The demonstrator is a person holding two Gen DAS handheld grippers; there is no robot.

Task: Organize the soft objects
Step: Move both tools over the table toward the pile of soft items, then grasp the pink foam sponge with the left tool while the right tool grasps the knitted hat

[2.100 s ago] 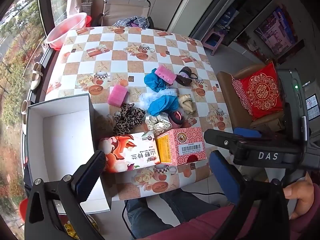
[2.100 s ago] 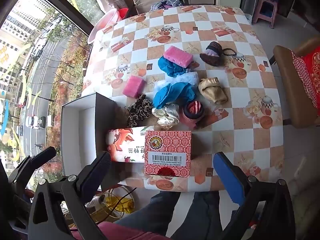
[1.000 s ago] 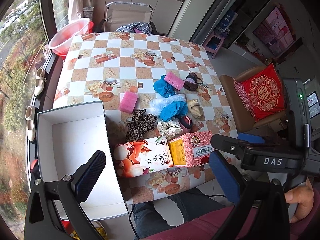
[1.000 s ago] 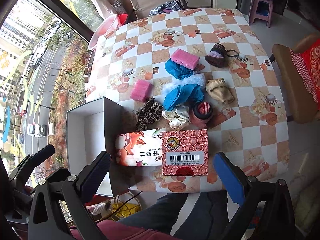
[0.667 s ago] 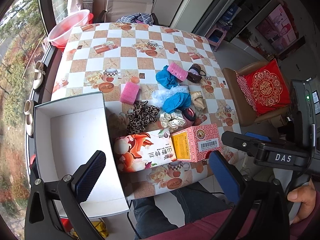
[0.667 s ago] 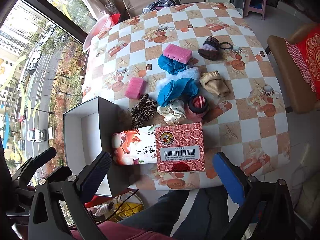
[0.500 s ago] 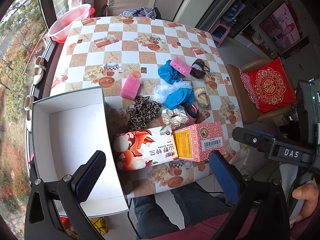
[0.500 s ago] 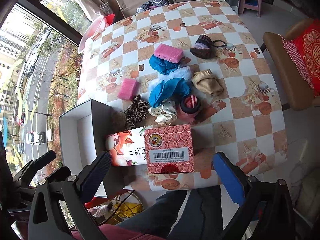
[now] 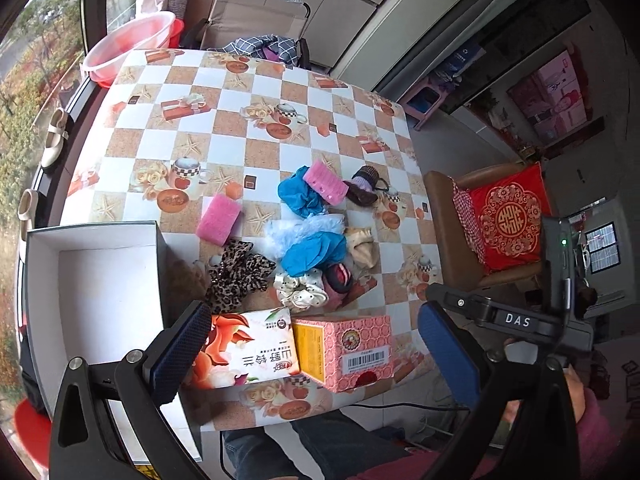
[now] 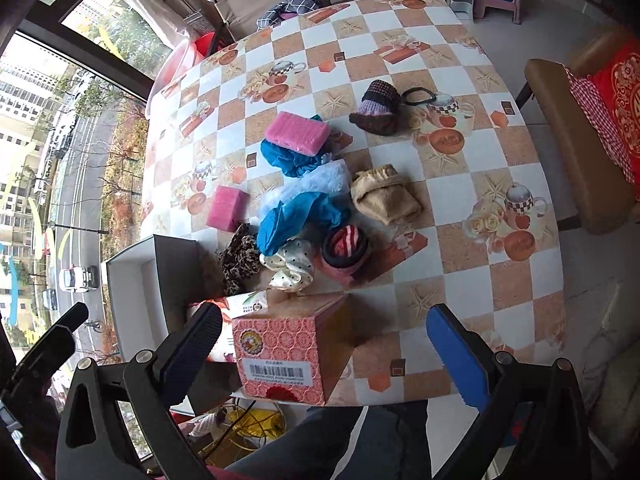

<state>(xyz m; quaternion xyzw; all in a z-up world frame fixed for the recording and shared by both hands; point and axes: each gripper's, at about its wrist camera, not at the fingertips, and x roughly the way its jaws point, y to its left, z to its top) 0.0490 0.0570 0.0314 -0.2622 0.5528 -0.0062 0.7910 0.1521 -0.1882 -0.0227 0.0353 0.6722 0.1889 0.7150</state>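
Soft items lie heaped mid-table: a pink sponge [image 9: 219, 219], a second pink sponge [image 10: 297, 133] on blue cloth [image 10: 285, 160], a leopard scrunchie [image 9: 236, 274], a cream dotted scrunchie [image 10: 291, 264], a tan cloth [image 10: 385, 195], a red striped roll [image 10: 345, 246] and a knitted purple piece [image 10: 376, 105]. An empty white box [image 9: 100, 304] stands at the left edge. My left gripper [image 9: 316, 350] is open above the near edge, over a floral tissue pack [image 9: 244, 354]. My right gripper [image 10: 326, 354] is open over the pink carton [image 10: 286, 354].
The checked tablecloth [image 9: 224, 128] is bare at the far side. A chair with a red cushion [image 9: 508, 216] stands to the right. A pink basin [image 9: 128, 46] sits past the far left corner. A person's legs [image 9: 320, 444] are under the near edge.
Both grippers have come down and closer to the table, staying open. The pink carton and the tissue pack now fill more of both views. Nothing on the table has moved.
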